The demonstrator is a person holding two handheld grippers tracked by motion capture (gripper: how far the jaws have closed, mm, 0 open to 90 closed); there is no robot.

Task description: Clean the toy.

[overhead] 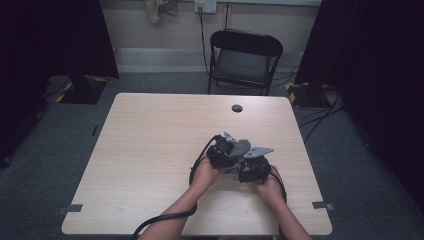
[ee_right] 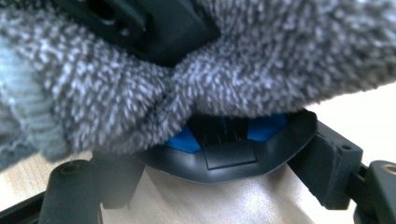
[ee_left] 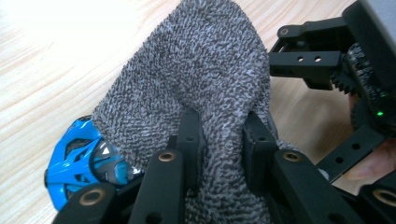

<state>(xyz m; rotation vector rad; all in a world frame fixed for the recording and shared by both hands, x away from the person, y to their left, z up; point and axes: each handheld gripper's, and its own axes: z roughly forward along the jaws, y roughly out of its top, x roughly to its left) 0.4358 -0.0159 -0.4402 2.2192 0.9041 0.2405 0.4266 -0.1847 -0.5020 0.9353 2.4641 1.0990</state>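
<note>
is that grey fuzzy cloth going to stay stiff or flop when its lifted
The grey terry cloth probably flops: it bunches into folds where the left tool pinches it. It drapes over the blue and black toy car, so it likely follows any shape. Its nubby pile suggests little slipping.

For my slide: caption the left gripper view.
Left gripper pinches a grey cloth draped over a blue toy car on the table.

A light wooden table (overhead: 150, 150) with a round cable hole (overhead: 237, 108) near its far edge stands on grey carpet (overhead: 50, 165). Behind it is a black folding chair (overhead: 243, 60). A wall socket (overhead: 205, 6) sits above, a cable (overhead: 202, 35) hanging from it. Dark curtains (overhead: 370, 60) flank both sides.
</note>
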